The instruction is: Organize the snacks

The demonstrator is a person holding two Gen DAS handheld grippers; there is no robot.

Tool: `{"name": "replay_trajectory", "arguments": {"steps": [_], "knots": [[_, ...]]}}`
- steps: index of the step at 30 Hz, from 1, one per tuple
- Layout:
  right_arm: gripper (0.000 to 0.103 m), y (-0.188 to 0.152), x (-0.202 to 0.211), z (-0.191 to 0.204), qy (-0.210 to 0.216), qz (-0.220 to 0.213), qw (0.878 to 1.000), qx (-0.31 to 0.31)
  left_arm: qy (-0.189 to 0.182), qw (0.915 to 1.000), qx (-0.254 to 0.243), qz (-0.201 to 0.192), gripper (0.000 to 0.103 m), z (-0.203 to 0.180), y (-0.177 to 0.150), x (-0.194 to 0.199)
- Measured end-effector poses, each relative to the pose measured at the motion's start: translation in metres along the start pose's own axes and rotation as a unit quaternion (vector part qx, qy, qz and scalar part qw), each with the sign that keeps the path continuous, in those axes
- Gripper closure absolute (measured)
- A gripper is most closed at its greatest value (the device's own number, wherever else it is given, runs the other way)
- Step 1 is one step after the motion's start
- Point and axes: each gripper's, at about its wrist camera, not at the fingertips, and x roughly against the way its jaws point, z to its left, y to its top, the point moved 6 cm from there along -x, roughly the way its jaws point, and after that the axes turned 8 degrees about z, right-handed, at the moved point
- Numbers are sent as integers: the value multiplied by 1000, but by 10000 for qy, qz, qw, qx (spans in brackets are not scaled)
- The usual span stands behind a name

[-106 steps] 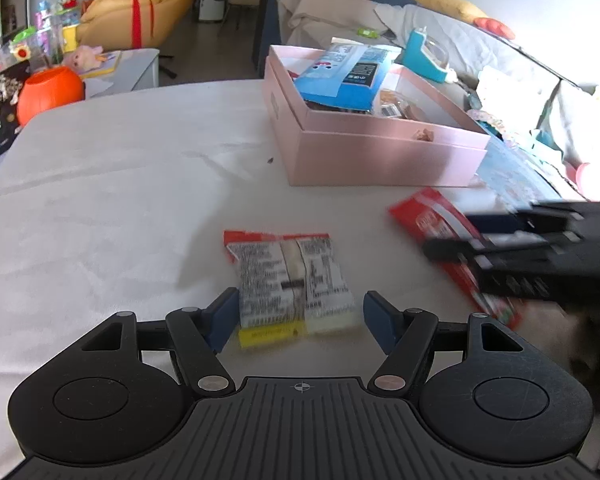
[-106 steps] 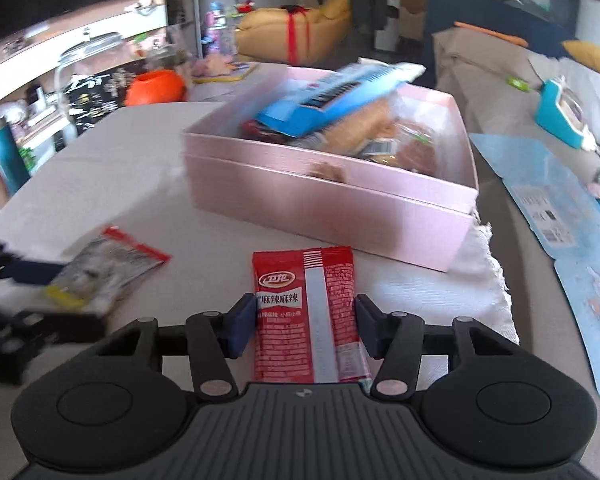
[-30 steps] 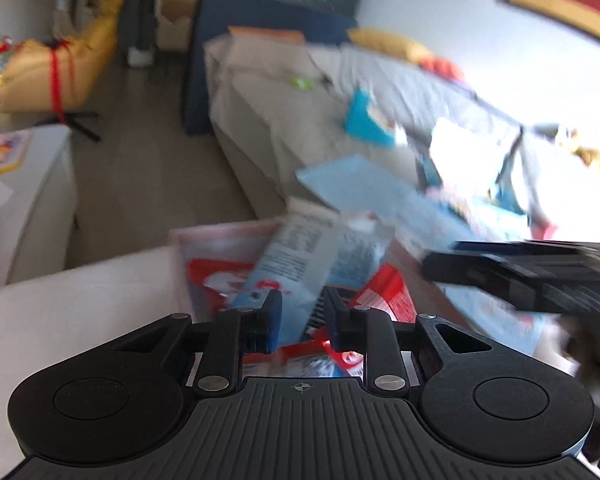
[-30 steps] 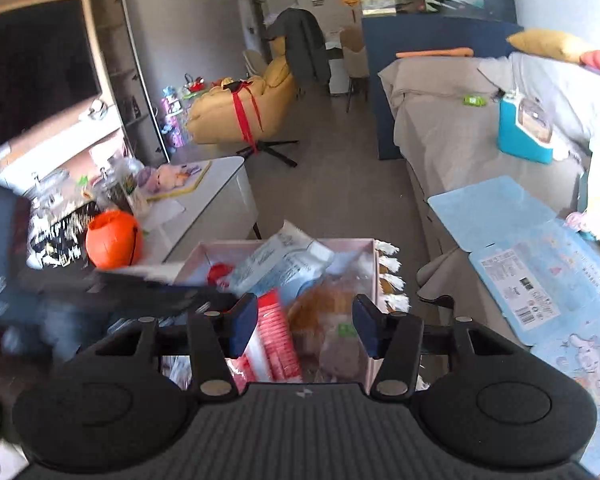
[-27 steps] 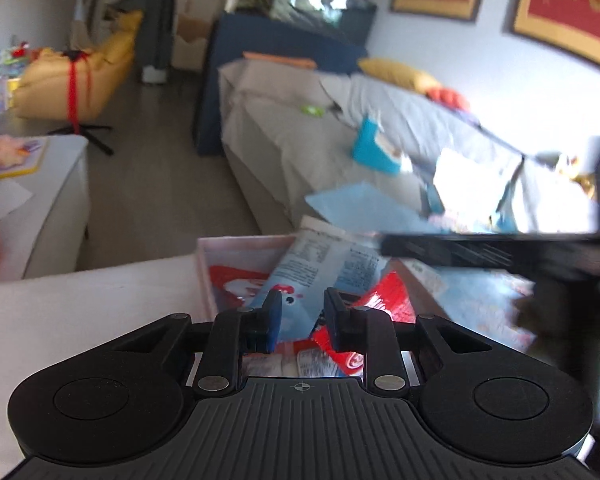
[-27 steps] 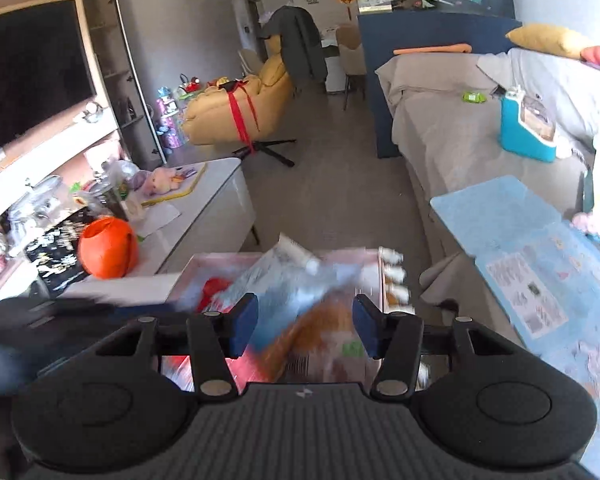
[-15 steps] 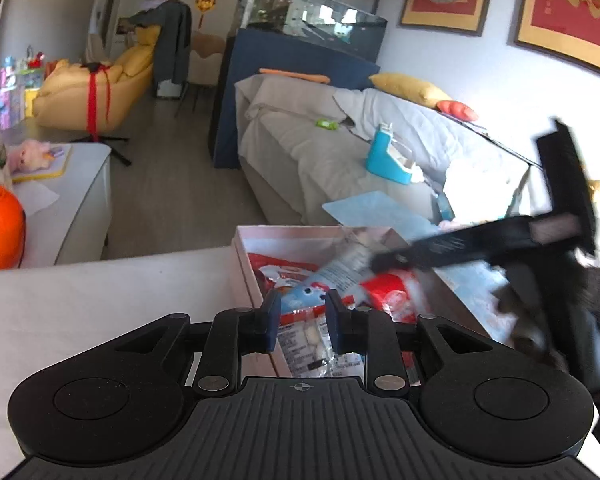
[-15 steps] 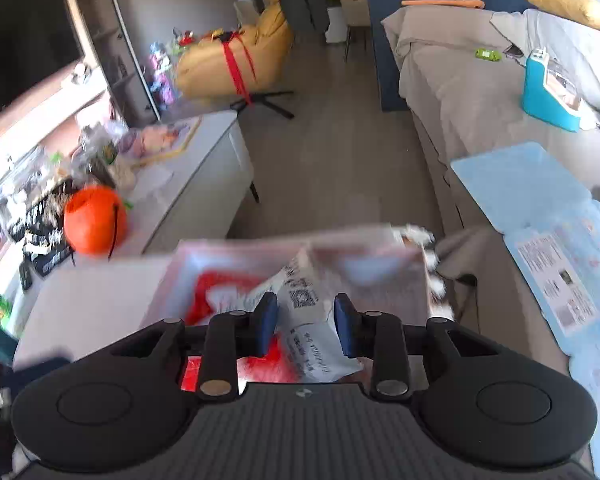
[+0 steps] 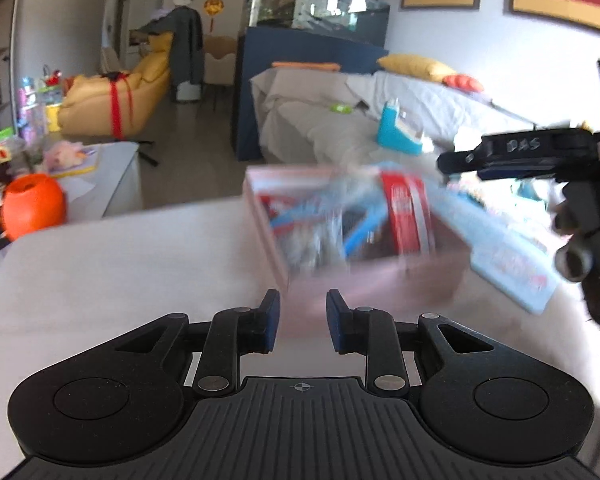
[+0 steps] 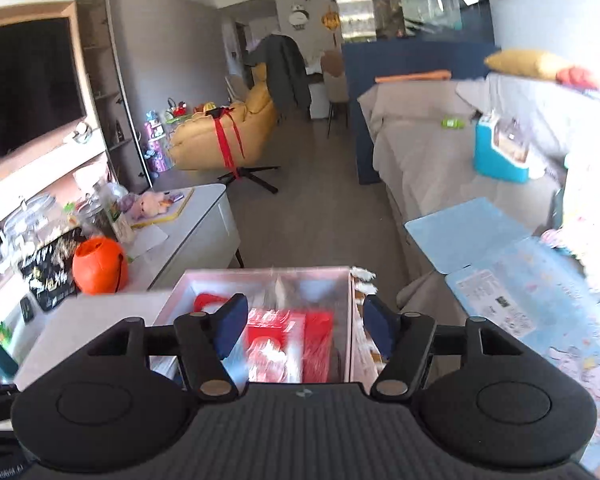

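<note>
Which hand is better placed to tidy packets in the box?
Probably right: the right gripper hangs over the box, jaws just opened, nothing gripped; the left gripper is shut, short of it.

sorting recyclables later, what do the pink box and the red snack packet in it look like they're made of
Pink box: probably cardboard or paperboard with a matte finish; thin, straight, stiff walls, no shine. Red snack packet: likely glossy plastic film; flat printed pouch with a pale stripe, though motion blur leaves this uncertain.

One pink box (image 9: 278, 256) sits on one white table (image 9: 120, 264), its snack packets (image 9: 406, 216) too blurred to count. Two grippers are out, left (image 9: 299, 320) and right (image 10: 302, 328). One orange pumpkin bucket (image 10: 99, 266) stands far left.
</note>
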Motion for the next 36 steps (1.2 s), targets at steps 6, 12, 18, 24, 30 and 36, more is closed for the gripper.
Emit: {"name": "replay_trajectory", "arguments": {"steps": [6,12,18,24,30,36], "knots": [[30,-82,15,24,316,714,9969,40,489,9982,217,255,74,5,-58,14],[30,-158,6,57,333,1371,9896,268,460,9974,364,407,68,-2,-89,7],[21,-170,4,66,-93,1083,9923,594,642,9971,323,242,57,-12,-91,0],[4,-172,1,56,-380,1006,9931,461,812,9958,367,191,54,-18,-85,-7],[0,-174,-3,54,-578,896,9939,290,872,9955,305,194,54,-20,-85,-8],[0,-176,-3,55,-769,663,9947,186,866,9956,312,193,54,-19,-85,-8]]}}
